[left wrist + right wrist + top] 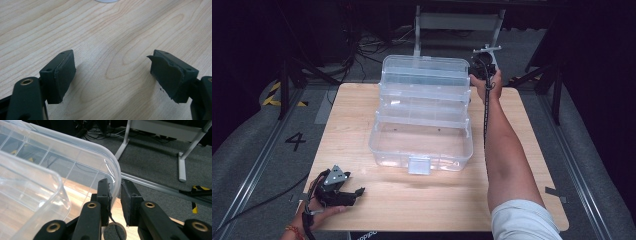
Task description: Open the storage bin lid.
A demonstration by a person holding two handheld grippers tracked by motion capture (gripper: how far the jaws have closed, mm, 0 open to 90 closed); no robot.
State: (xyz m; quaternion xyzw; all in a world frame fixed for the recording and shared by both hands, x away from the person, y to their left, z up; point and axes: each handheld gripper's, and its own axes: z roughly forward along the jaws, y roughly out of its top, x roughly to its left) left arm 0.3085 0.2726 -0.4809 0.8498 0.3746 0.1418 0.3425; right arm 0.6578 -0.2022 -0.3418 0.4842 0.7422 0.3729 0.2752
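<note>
**Ana:** What do you see from high up?

**Ben:** A big see-through plastic box with fold-out trays point(422, 117) stands open in the middle of the pale wooden table point(522, 130). Its trays step up and back, away from the person. The right gripper point(479, 67) is at the box's far right corner, up by the top tray. A bare arm reaches all the way out to it.

**Ana:** And the other one?

**Ben:** The left gripper point(354, 192) rests on the table well apart from the box, near the front left edge. A hand point(319, 205) holds it there.

**Ana:** What does the left gripper view show?

**Ben:** The left gripper point(112, 75) has its two black jaws wide apart. Nothing is between them, just the wood point(112, 32) underneath.

**Ana:** And the right gripper view?

**Ben:** The right gripper point(115, 195) has its jaws pressed close on the clear rim of the top tray point(110, 165). One jaw sits inside the rim and one outside, so it is pinching the plastic wall. Past the box you can see grey floor point(155, 162) and a white metal stand point(182, 167)
</note>
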